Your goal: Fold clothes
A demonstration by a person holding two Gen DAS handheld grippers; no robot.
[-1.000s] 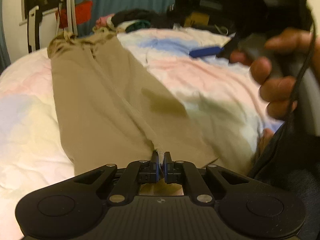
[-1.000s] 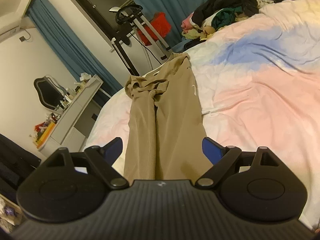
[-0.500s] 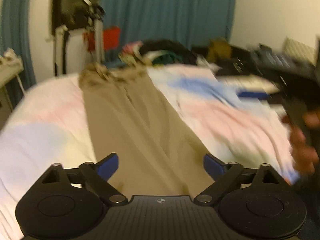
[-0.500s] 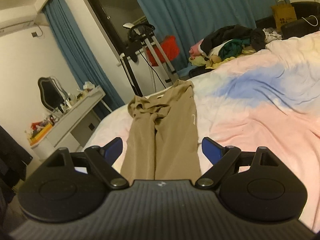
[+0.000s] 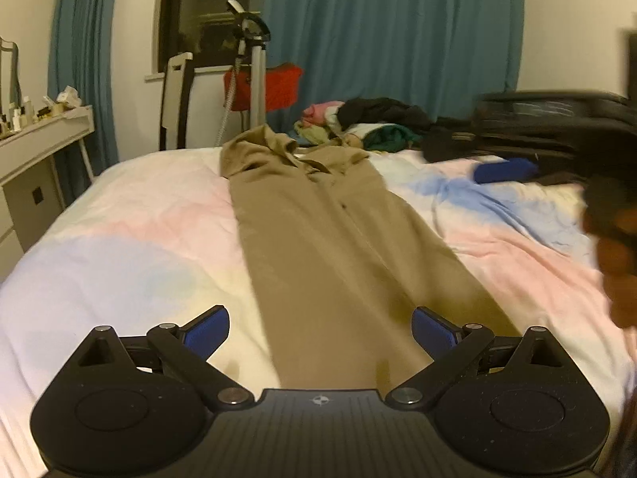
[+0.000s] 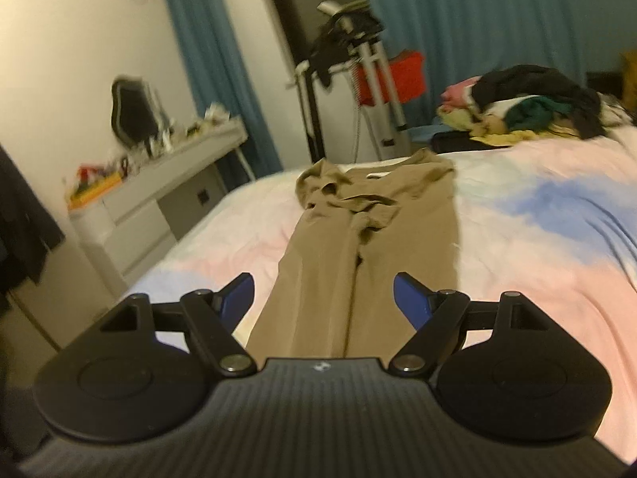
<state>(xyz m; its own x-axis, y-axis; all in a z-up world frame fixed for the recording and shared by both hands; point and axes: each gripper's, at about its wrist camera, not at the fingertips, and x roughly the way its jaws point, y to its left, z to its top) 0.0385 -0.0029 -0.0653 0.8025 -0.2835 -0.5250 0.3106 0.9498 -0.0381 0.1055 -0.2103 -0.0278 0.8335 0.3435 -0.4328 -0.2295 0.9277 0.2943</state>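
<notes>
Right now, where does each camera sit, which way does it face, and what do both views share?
Left wrist: sits on the left tool, facing along the bed over the tan trousers toward the curtains; its open blue pads and a blurred hand show.
Right wrist: sits on the right tool, facing the same way, angled toward the desk; only its open pads show.
Shared: trousers, bed, clothes pile, curtains.

tan trousers (image 5: 334,247), flat lengthwise on bed (image 5: 119,247)
</notes>
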